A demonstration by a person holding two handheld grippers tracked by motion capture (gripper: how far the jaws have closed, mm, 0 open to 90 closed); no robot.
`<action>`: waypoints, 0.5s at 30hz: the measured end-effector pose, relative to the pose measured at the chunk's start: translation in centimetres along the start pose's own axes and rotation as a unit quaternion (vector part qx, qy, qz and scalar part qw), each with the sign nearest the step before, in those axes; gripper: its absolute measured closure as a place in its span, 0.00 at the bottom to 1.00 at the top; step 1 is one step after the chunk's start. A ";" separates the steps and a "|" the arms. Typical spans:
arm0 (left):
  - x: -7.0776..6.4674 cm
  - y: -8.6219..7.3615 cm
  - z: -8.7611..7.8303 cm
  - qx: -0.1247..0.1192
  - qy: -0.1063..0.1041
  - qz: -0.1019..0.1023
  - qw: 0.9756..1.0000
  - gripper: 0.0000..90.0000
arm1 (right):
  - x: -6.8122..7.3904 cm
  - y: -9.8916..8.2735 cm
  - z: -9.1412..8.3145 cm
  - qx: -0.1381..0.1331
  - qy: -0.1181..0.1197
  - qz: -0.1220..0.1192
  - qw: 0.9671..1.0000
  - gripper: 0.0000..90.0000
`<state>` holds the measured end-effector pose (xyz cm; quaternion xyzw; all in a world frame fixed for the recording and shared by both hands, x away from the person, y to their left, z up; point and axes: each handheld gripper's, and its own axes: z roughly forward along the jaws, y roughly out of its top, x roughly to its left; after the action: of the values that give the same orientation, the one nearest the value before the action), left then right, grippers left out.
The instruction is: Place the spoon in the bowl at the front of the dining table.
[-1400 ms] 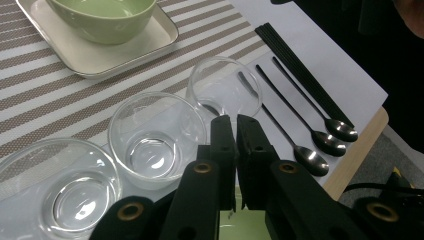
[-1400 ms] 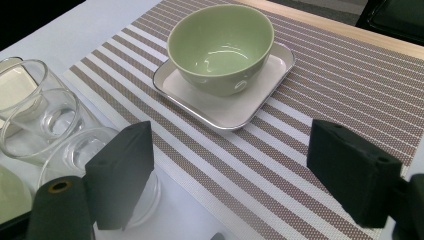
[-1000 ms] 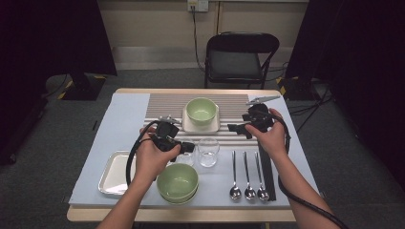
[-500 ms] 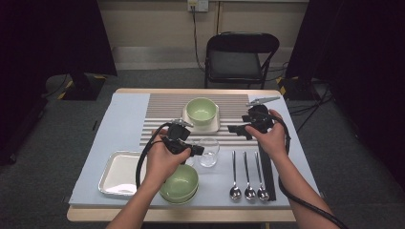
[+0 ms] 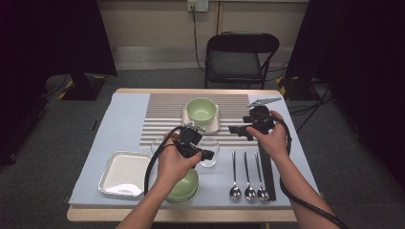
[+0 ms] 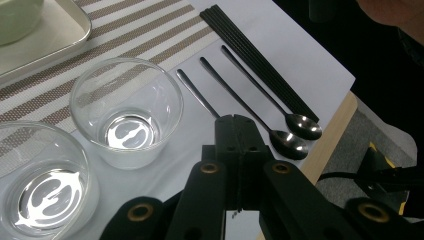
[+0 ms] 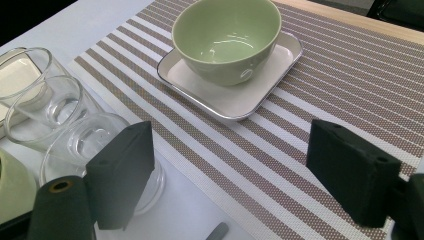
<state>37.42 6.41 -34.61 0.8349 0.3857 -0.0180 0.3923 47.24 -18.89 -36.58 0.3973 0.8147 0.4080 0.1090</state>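
Note:
My left gripper (image 5: 208, 154) is shut with nothing between its jaws, and hovers over a clear glass (image 5: 211, 147) near the table's middle. In the left gripper view the closed tips (image 6: 237, 120) hang just right of two empty glasses (image 6: 127, 112) (image 6: 42, 180). My right gripper (image 5: 235, 130) stands open over the striped mat (image 5: 167, 119), jaws pointing left. In the right gripper view its wide-apart pads (image 7: 122, 170) frame bare mat (image 7: 300, 90), with a green bowl (image 7: 225, 35) on a white square plate (image 7: 235, 100) beyond.
A second green bowl (image 5: 185, 188) sits at the front edge, under my left wrist, with a metal tray (image 5: 123, 172) to its left. Three spoons (image 5: 248, 177) and black chopsticks (image 5: 267, 174) lie at the front right. A folding chair (image 5: 239, 57) stands behind the table.
My left hand has moved right, from above the tray's right edge to over the glasses. The right hand has stayed where it was.

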 end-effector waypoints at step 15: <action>-1.6 -0.2 2.2 0.015 -0.012 0.011 1.000 1.00 | 0.0 -0.3 0.0 -0.001 0.001 0.001 1.000 0.21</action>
<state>36.79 4.03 -35.67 0.8446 0.3712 -0.0294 0.3846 47.10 -18.99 -36.78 0.3979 0.8138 0.4097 0.1080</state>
